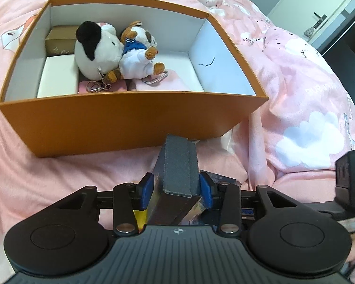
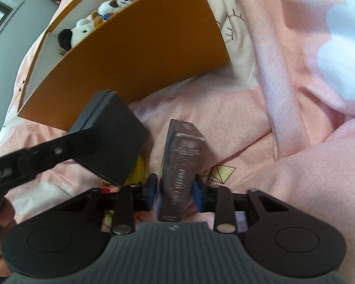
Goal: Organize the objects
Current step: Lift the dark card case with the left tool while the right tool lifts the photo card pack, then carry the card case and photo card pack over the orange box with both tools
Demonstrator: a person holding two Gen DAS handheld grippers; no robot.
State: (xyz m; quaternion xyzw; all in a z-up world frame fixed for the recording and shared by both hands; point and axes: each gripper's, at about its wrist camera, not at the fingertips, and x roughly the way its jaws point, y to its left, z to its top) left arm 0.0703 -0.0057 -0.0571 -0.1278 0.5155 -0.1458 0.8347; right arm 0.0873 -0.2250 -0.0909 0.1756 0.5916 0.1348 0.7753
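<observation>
Dark grey cardboard box [image 1: 179, 165] is sitting clamped in the left tool [image 1: 176, 189] above the pink bed quilt [image 1: 295, 82]; the right tool [image 2: 176, 194] is pinching a slim brown carton [image 2: 182, 165]. Either could be clipping the orange storage box [image 1: 120, 123] wall and slipping.

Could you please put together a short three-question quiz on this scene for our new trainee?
1. True or false: the orange box holds two plush toys.
2. What lies between the left gripper fingers? A) dark grey box B) keyring C) yellow card
3. What does the right gripper have between its fingers?

Key:
1. True.
2. A.
3. A tall dark carton, standing on the pink bedcover.
</observation>
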